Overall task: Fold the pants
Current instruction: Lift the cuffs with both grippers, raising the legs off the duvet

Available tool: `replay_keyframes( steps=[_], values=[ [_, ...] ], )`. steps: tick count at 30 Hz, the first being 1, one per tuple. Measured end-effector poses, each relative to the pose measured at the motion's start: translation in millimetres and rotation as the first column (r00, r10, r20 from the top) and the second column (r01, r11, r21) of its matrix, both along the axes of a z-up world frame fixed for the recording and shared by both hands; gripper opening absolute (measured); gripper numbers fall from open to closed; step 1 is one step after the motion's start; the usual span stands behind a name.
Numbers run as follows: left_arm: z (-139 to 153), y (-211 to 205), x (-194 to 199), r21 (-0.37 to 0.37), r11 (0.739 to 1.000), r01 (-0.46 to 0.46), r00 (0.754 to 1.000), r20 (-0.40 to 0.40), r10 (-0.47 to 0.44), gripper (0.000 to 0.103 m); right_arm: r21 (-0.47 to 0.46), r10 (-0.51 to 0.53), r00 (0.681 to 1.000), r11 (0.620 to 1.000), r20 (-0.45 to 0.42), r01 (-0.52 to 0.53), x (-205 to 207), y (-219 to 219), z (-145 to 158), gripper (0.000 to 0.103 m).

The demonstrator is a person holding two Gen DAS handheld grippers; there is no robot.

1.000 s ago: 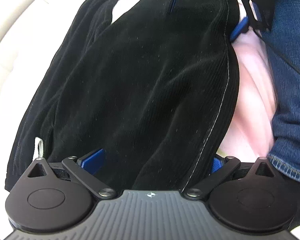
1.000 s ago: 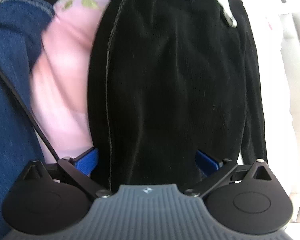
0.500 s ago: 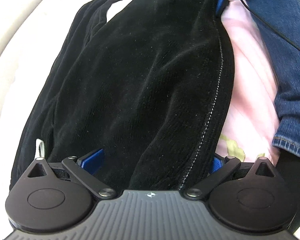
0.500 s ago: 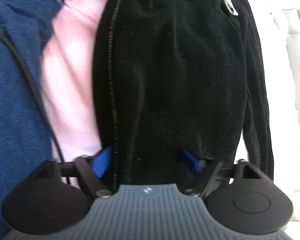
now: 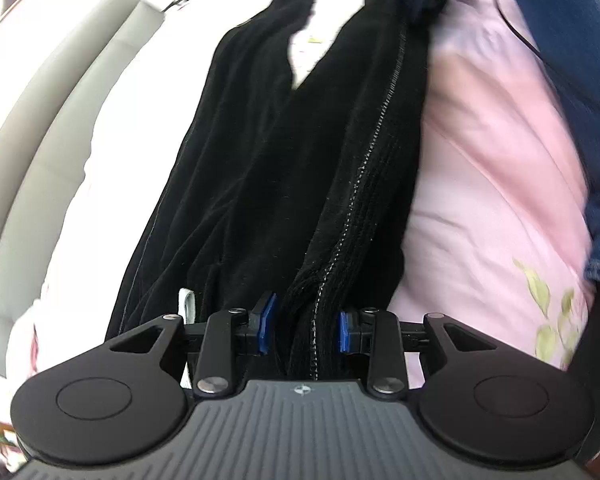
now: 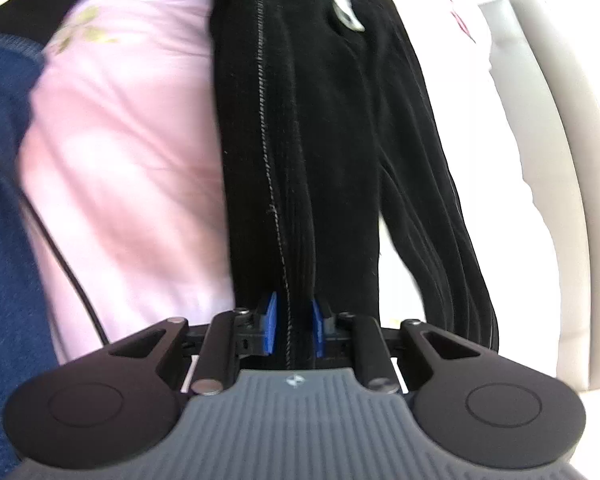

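Pink bedding [image 5: 480, 168] underlies ribbed black pants [image 5: 260, 168] pinched lengthwise.

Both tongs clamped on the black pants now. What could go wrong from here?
1. The left tongs pinch a thick bunch of the black pants at the stitched seam; layers may slip out unevenly.
2. The right tongs grip a narrow edge; a tug might pull it free.
3. The white drawstring hangs loose and could end up inside the fold.

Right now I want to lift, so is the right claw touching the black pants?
Touching. The right wrist view shows the right claw with both blue pads pressed against a bunched fold of the black pants, no gap visible.
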State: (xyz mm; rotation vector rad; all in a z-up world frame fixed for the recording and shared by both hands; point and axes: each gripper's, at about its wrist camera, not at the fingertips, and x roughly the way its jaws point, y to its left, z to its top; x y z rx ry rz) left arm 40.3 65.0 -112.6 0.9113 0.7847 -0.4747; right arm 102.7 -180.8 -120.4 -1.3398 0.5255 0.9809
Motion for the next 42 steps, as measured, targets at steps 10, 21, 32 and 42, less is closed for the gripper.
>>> replay_keyframes(
  steps=[10, 21, 32, 42],
  values=[
    [9.1, 11.2, 21.5, -0.106, 0.989, -0.104, 0.994, -0.025, 0.102, 0.034, -0.017, -0.022, 0.985, 1.000, -0.173, 0.019, 2.9, -1.3, -17.9, 0.091],
    [11.8, 21.4, 16.8, -0.159, 0.981, -0.114, 0.993, -0.026, 0.112, 0.034, -0.147, -0.188, 0.978, 0.974, -0.086, 0.174, 55.3, -47.4, -33.8, 0.028],
    [-26.1, 23.7, -18.8, -0.011, 0.997, -0.073, 0.994, -0.077, 0.072, 0.060, -0.068, -0.279, 0.955, 0.960, -0.096, 0.273, 75.2, -85.9, -33.6, 0.010],
    [-29.7, 56.5, -18.8, -0.023, 0.986, -0.166, 0.977, -0.141, 0.161, 0.030, -0.118, -0.317, 0.939, 0.946, -0.131, 0.303, 91.8, -118.2, -38.2, 0.037]
  ],
)
